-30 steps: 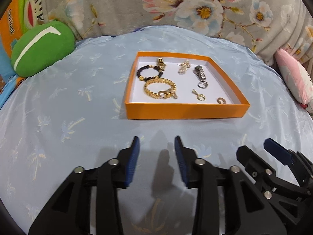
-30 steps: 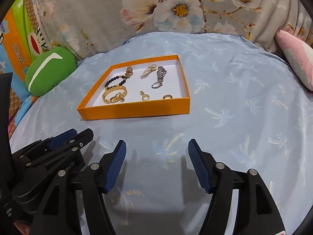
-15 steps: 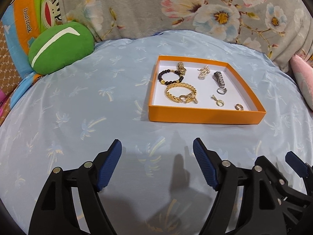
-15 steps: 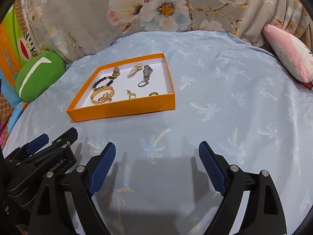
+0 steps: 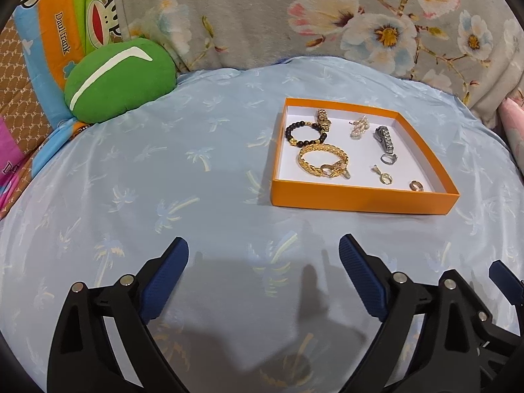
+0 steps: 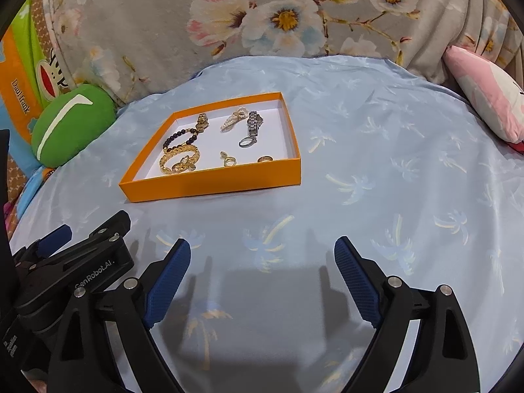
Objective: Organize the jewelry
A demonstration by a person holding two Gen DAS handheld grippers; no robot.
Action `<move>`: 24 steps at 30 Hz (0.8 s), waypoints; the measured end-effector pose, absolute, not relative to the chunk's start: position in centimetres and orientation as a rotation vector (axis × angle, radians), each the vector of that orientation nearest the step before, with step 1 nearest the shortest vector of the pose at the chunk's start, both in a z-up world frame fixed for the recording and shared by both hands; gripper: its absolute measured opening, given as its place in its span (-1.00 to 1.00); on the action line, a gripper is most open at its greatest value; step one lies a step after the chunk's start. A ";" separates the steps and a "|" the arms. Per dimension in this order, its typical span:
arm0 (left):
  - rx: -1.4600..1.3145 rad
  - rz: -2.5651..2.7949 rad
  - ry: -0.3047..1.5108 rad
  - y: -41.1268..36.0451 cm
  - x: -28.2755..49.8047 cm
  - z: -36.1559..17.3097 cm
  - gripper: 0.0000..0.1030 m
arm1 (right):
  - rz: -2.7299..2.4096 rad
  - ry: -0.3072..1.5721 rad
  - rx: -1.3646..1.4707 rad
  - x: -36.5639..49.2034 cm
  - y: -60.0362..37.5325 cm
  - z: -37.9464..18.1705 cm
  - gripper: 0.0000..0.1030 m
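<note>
An orange tray (image 5: 360,203) (image 6: 213,181) with a white floor lies on the pale blue cloth and holds several pieces. Inside are a gold chain bracelet (image 5: 322,162) (image 6: 179,163), a black bead bracelet (image 5: 303,133) (image 6: 178,139), a silver watch (image 5: 385,142) (image 6: 252,123), a pearl clip (image 5: 359,127) (image 6: 233,119), a small pendant (image 5: 383,175) and a gold ring (image 5: 416,185) (image 6: 264,159). My left gripper (image 5: 263,270) hovers short of the tray, its jaws opening wide with nothing between them. My right gripper (image 6: 262,270) stands open beside it, also empty.
A green cushion (image 5: 119,80) (image 6: 70,126) rests at the far left. A floral grey blanket (image 5: 294,16) backs the surface. A pink pillow (image 6: 488,98) lies at the far right. The left gripper's black body (image 6: 65,262) shows low left in the right wrist view.
Both grippers' jaws spread wider, the left much more. The left wrist view swung leftward and upward, so the tray now sits further right in it.
</note>
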State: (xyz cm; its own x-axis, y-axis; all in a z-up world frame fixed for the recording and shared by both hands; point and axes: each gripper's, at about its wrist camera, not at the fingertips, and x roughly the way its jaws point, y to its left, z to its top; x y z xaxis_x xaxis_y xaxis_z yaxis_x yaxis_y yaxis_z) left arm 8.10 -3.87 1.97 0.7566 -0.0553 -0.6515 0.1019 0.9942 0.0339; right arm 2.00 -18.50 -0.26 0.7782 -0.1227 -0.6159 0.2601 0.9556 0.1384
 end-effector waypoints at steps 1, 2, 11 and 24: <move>0.071 -0.080 0.707 -3.9 8.1 2.0 0.80 | -0.210 0.648 0.220 2.0 -18.5 -0.2 0.70; 0.074 -0.073 0.707 -3.9 8.1 2.0 0.81 | -0.210 0.648 0.220 2.0 -18.5 -0.2 0.70; 0.090 -0.054 0.717 -3.9 8.1 1.8 0.83 | -0.218 0.642 0.200 1.9 -18.4 -0.2 0.70; 0.120 -0.042 0.720 -3.9 8.0 1.6 0.83 | -0.240 0.629 0.153 1.6 -17.8 0.0 0.70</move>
State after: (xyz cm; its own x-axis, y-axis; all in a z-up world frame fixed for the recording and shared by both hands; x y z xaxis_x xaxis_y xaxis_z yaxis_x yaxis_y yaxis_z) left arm 8.02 -3.93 1.59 0.7513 0.0028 -0.6600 0.0795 0.9923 0.0947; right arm 1.60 -17.78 -0.01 0.7820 -0.1752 -0.5981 0.2677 0.9611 0.0685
